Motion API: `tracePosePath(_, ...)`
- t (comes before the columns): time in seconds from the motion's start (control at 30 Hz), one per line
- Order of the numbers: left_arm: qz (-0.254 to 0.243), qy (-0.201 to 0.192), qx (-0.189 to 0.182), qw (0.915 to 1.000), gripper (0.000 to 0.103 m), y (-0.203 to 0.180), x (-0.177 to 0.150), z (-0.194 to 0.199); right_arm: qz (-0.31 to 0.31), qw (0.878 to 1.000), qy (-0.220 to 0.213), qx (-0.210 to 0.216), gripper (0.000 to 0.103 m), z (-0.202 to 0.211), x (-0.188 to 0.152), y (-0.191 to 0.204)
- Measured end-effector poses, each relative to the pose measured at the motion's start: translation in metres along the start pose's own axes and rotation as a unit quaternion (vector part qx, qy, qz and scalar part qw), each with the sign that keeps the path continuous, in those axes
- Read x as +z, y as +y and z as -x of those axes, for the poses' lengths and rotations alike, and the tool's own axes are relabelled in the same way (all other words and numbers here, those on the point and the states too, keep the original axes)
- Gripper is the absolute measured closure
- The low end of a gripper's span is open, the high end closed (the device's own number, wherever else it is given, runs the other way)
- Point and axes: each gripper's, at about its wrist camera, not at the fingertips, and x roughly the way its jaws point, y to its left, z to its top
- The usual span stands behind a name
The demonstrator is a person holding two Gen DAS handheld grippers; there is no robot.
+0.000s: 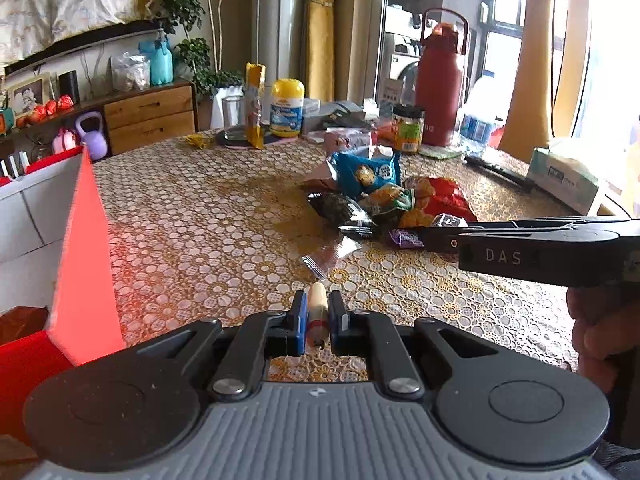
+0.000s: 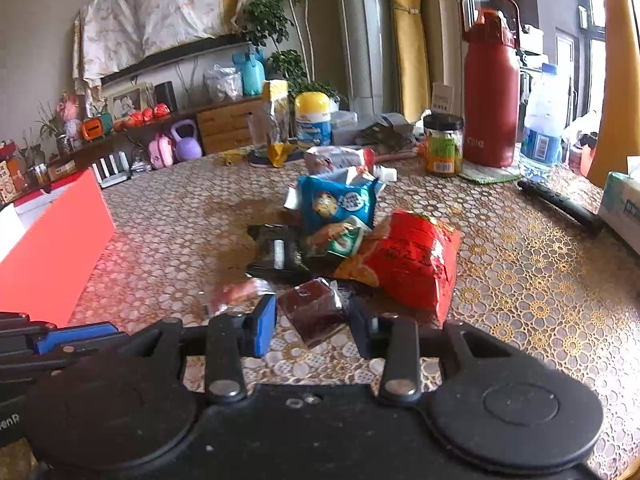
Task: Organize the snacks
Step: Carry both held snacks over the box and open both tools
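My left gripper is shut on a small cream sausage stick with a red band, held just above the tablecloth. A red box stands open to its left. My right gripper is shut on a dark red packet at the near edge of the snack pile. In the left wrist view the right gripper reaches in from the right. The pile holds a blue bag, a red bag, a black packet and a clear packet. The left gripper's blue pad shows at lower left.
A lace-patterned cloth covers the table. At the back stand a red thermos, a green-label jar, a yellow-lidded tub, a glass and a water bottle. A tissue box and black rod lie right.
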Motion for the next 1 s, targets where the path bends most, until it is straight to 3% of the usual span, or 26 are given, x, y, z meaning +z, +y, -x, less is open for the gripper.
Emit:
tracePosePath(0.37, 0.012, -0.074, 0.026, 0.9969, 0.093, 0.017, 0.019, 0.059, 0.026, 0.998, -0.047, 0.045, 0.066, 0.038, 0.020, 0.036)
tracePosePath(0.6, 0.027, -0.113, 0.072, 0.9906, 0.093, 0.056, 0.035, 0.092, 0.052, 0.991, -0.075, 0.098, 0.066, 0.047, 0.048, 0.076)
tracePosePath(1.0, 0.067, -0.100, 0.167, 0.9786, 0.092, 0.146, 0.041, 0.104, 0.096, 0.971, -0.057, 0.211, 0.066, 0.016, 0.095, 0.169)
